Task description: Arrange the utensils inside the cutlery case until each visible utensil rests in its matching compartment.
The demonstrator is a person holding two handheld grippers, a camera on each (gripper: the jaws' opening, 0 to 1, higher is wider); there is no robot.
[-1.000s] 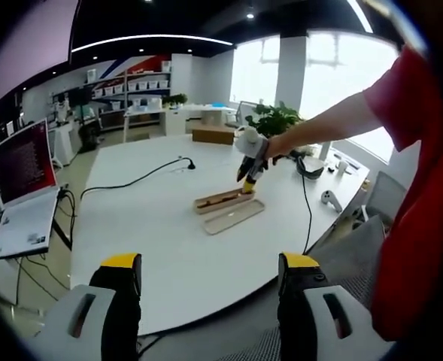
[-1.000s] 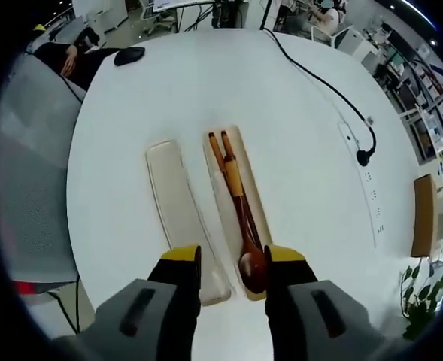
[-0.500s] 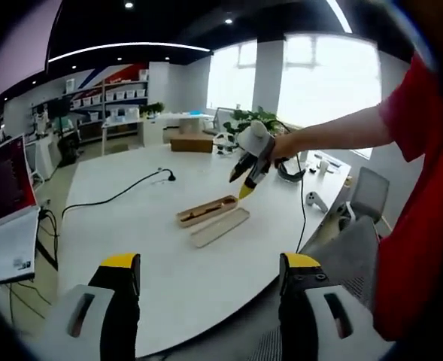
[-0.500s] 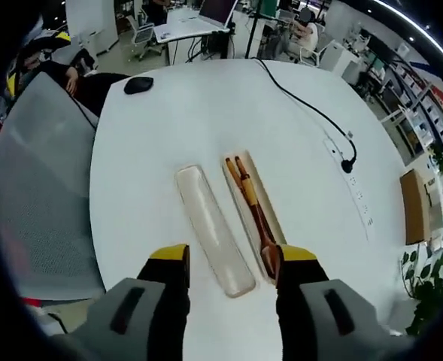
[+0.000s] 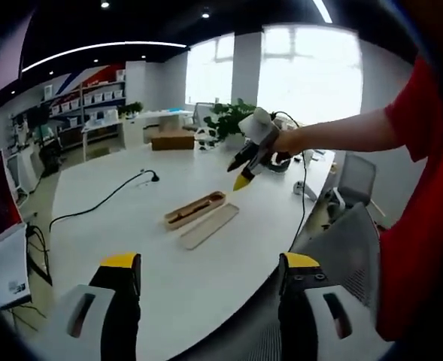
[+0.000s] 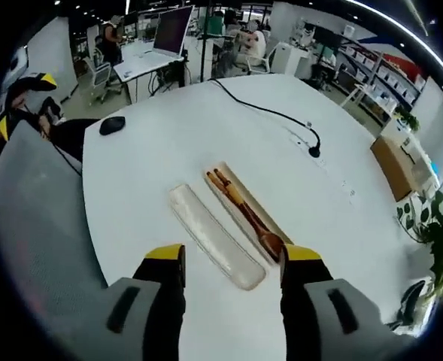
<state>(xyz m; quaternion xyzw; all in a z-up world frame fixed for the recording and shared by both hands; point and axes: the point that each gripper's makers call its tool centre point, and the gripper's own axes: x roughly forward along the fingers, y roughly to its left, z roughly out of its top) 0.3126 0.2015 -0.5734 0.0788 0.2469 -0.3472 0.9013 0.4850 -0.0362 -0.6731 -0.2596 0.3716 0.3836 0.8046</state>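
**Both grippers hang empty over the counter; utensils lie in the open case**

In the right gripper view, the right gripper (image 6: 232, 259) hangs above the white counter (image 6: 168, 143) with its yellow-tipped fingers (image 6: 165, 256) spread wide and nothing between them. Beyond the fingertips lies the cutlery case (image 6: 247, 214), a long, narrow tan tray. A wooden spoon (image 6: 260, 228) rests inside it, bowl toward the camera, and the chopsticks (image 6: 223, 183) lie in the far part of the same tray, roughly in line with the spoon. Whether a divider separates them cannot be told. Just beside the case, parallel to it and nearer the counter edge, lies the pale lid (image 6: 215, 235). A black cable (image 6: 270, 113) runs across the far part of the counter, and a dark mouse (image 6: 112, 124) sits near the edge beside a grey chair (image 6: 40, 218). A cardboard box (image 6: 402, 162) stands toward the right.

In the left gripper view, the left gripper (image 5: 210, 267) is held well back from the counter edge, its fingers (image 5: 121, 263) also wide apart and empty. From there the case (image 5: 195, 210) and lid (image 5: 208, 226) show small, side by side. The right gripper (image 5: 250, 154) comes in from the right, held in the hand of a person in a red sleeve (image 5: 417, 113), up above the case and clear of it.
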